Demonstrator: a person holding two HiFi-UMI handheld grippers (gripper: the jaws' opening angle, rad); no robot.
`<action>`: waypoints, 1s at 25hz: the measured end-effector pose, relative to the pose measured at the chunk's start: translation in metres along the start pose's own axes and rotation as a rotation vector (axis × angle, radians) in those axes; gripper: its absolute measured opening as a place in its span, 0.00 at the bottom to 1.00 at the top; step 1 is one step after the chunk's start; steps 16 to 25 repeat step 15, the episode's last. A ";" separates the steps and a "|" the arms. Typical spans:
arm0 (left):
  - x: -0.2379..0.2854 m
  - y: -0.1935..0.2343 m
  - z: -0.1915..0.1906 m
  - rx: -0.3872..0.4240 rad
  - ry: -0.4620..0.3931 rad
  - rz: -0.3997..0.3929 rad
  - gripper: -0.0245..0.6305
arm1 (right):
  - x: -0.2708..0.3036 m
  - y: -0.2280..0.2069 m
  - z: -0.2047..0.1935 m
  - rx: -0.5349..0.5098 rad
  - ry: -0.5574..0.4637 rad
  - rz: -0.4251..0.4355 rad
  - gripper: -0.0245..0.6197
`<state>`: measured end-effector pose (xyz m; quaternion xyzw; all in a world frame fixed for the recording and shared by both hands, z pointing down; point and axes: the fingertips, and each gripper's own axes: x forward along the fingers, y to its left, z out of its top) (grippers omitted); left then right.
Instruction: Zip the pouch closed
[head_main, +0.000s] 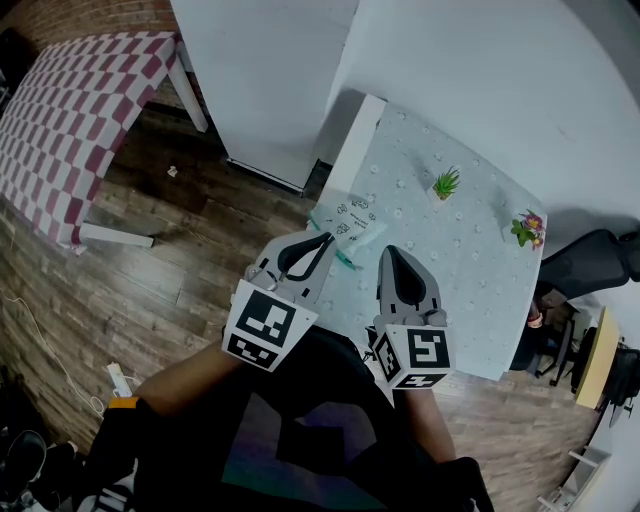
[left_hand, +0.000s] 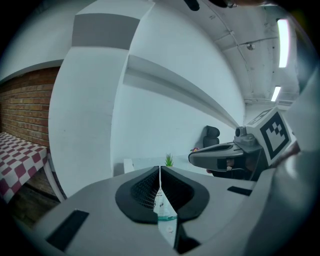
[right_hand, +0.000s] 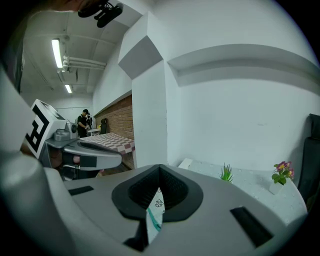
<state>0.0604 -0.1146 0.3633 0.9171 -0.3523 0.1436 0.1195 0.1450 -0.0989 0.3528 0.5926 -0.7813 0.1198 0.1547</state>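
A person in dark sleeves holds two grey moulded-plastic grippers, each carrying a cube of black-and-white square markers. The left gripper (left_hand: 160, 170) has its ribbed black pads pressed together on a thin edge of the pouch (head_main: 350, 222). The right gripper (right_hand: 159, 169) is likewise clamped on the pouch's film. The pouch is a flat translucent sleeve printed with small doodles and crossed by a teal zip strip. It is held between the two tools over the near edge of the table (head_main: 450, 280), whose pale cloth is dotted with small spots. Farther along the cloth stand a spiky green plant (head_main: 446, 183) and a small pot of pink and yellow flowers (head_main: 527, 228). Off to the left, a red-and-white checked table (head_main: 80, 110) stands on a dark wood-plank floor (head_main: 170, 260).
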 end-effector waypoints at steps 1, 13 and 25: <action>0.000 0.000 -0.001 -0.001 0.001 0.000 0.06 | 0.000 0.000 0.000 0.000 0.001 0.000 0.06; 0.003 0.003 0.001 0.004 0.001 0.001 0.06 | 0.001 -0.005 0.002 -0.001 -0.002 -0.011 0.06; 0.002 0.003 0.002 0.006 0.000 0.002 0.06 | 0.001 -0.005 0.003 -0.001 -0.004 -0.012 0.06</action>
